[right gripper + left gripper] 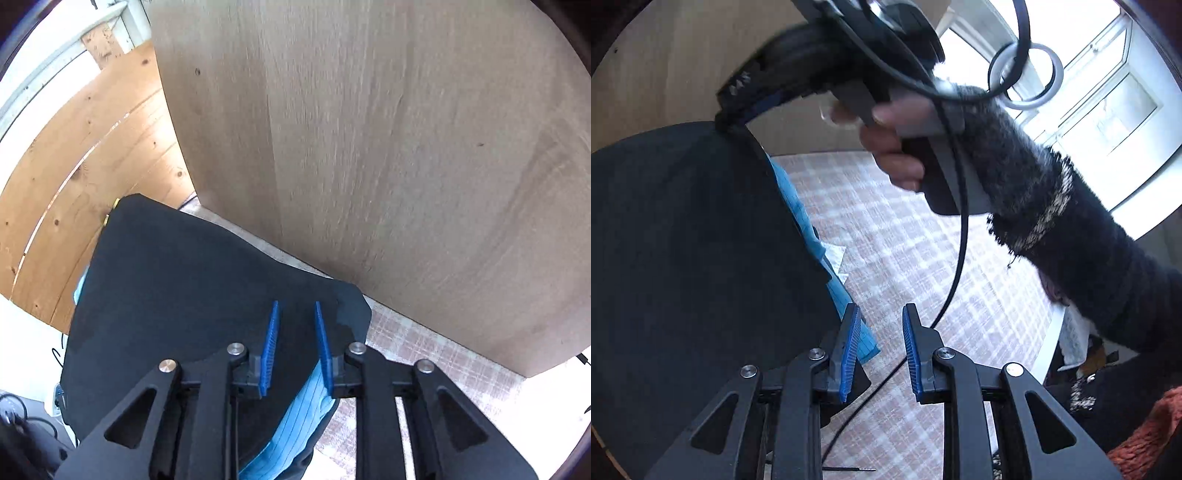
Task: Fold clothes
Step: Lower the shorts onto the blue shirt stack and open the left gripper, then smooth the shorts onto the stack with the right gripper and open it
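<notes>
1. Left wrist view: the garment (694, 240) fills the 9 o'clock side, lying on the checked cloth (905, 236).
2. A striped item (798, 206) lies under the garment's 3 o'clock edge.
3. The right gripper (729, 114) meets the garment's 12 o'clock corner.
4. Right wrist view: a wood panel (388, 147) stands at 12 o'clock behind the garment (177, 273).

Black garment (192, 280) over light-blue striped cloth (295, 421) on pink-and-white checked tablecloth (923, 258).
</notes>
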### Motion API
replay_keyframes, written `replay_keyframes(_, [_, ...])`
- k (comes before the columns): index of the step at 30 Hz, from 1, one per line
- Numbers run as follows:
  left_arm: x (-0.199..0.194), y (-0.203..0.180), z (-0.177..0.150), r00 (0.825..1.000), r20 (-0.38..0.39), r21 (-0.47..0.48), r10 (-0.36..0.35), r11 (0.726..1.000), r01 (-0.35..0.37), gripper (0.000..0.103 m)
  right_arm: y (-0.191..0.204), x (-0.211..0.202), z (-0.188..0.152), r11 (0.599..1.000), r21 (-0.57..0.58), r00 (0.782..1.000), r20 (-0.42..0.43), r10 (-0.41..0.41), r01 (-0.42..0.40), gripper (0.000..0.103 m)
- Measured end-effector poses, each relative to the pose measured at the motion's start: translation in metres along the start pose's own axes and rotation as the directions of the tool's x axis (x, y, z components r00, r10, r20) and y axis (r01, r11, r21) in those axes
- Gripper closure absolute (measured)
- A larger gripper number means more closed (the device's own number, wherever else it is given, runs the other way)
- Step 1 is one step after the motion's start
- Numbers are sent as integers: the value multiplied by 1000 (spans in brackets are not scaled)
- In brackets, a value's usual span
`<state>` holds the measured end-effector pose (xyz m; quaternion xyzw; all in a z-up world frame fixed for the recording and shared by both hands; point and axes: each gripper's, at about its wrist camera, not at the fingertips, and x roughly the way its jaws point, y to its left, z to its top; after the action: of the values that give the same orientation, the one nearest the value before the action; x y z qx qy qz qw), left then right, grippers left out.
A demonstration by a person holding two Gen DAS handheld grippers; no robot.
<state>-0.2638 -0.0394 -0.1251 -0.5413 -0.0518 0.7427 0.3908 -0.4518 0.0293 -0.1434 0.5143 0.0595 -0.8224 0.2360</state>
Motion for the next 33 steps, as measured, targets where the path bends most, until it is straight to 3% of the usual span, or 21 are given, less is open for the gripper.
replay_keyframes(2, [2, 0, 0, 1000, -10, -3, 4, 1000, -4, 82, -3, -3, 0, 1000, 13, 1000, 10, -14, 14, 82])
replay_keyframes(4, [-32, 8, 6, 997, 72, -15, -1, 1000, 2, 82, -8, -16, 0, 999, 45, 998, 52, 23, -25, 82])
replay_keyframes(5, [-53, 15, 11, 991, 125, -15, 36, 999, -35, 82, -11, -22, -1, 997, 61, 996, 72, 45, -50, 82])
replay_keyframes(8, [-104, 57, 32, 950, 247, -110, 191, 980, -168, 80, -12, -27, 0, 993, 82, 993, 93, 78, -86, 82])
replay_keyframes(11, [-122, 120, 57, 902, 279, -250, 329, 932, -262, 80, -1, -13, 0, 992, 85, 994, 68, 88, -93, 81])
replay_keyframes(14, [-113, 166, 76, 898, 262, -314, 355, 911, -268, 80, 5, -4, -7, 993, 82, 996, 47, 80, -84, 81])
replay_keyframes(16, [-99, 187, 85, 889, 224, -332, 398, 889, -315, 80, 2, -4, -16, 995, 67, 996, 50, 70, -73, 80])
replay_keyframes(21, [-73, 225, 100, 876, 145, -375, 460, 845, -381, 80, 0, 13, -9, 998, 43, 998, 57, -38, 35, 74])
replay_keyframes(23, [-81, 225, 101, 870, 164, -374, 465, 845, -381, 81, 0, 1, -10, 998, 61, 997, 75, 0, -5, 74])
replay_keyframes(26, [-83, 219, 94, 874, 166, -348, 457, 856, -382, 81, 17, -26, -22, 990, 21, 987, 81, 137, -139, 74])
replay_keyframes(30, [-67, 215, 91, 875, 133, -324, 466, 855, -406, 81, 59, -44, -72, 980, -120, 988, -21, 156, -157, 74])
replay_keyframes(33, [-70, 215, 91, 879, 136, -338, 457, 855, -393, 81, 72, -59, -132, 964, -170, 974, -131, 185, -206, 74])
